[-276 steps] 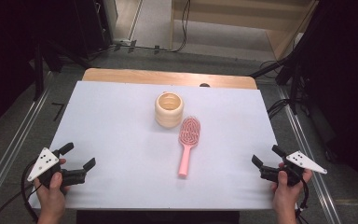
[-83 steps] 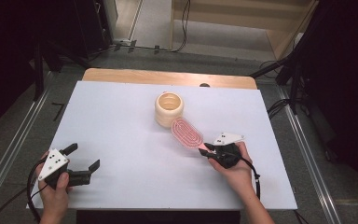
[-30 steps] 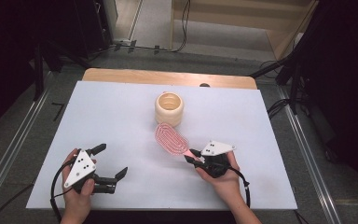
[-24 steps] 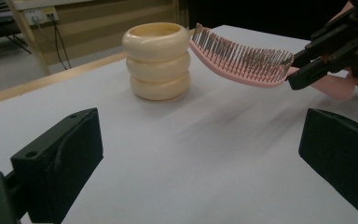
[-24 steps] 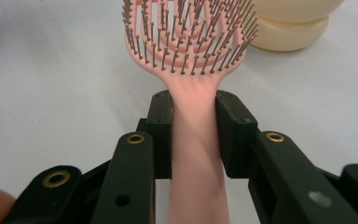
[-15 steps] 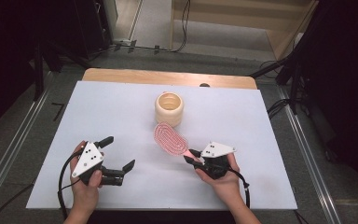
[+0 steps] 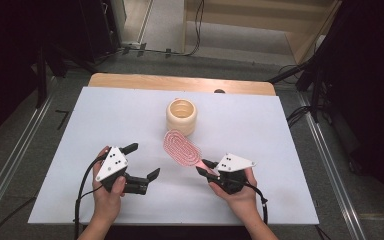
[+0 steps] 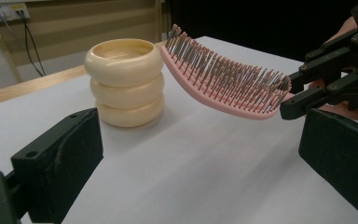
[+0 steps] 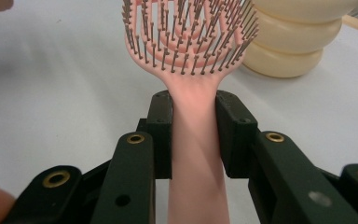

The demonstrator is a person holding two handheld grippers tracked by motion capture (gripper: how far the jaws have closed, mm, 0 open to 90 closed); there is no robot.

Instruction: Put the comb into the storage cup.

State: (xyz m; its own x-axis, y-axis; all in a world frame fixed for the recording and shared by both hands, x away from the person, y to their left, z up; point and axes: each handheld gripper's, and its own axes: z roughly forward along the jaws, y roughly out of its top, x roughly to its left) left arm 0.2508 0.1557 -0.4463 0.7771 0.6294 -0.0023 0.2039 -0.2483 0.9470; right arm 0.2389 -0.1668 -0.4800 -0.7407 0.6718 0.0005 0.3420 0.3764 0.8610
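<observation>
Pink hairbrush (image 7: 182, 148) lifted off table (image 7: 290, 135), handle pinched between jaws of right gripper (image 7: 206, 168); right gripper view shows pads pressed on both sides of handle just below bristle head. Bristles face up, head pointing toward 11 o'clock from right gripper. Cream ribbed cup (image 7: 181, 116) upright at 12 o'clock from brush head, just beside it, not touching. Left gripper (image 7: 141, 161) at 9 o'clock from brush, near it, jaws spread wide, nothing between them, aimed at brush.
</observation>
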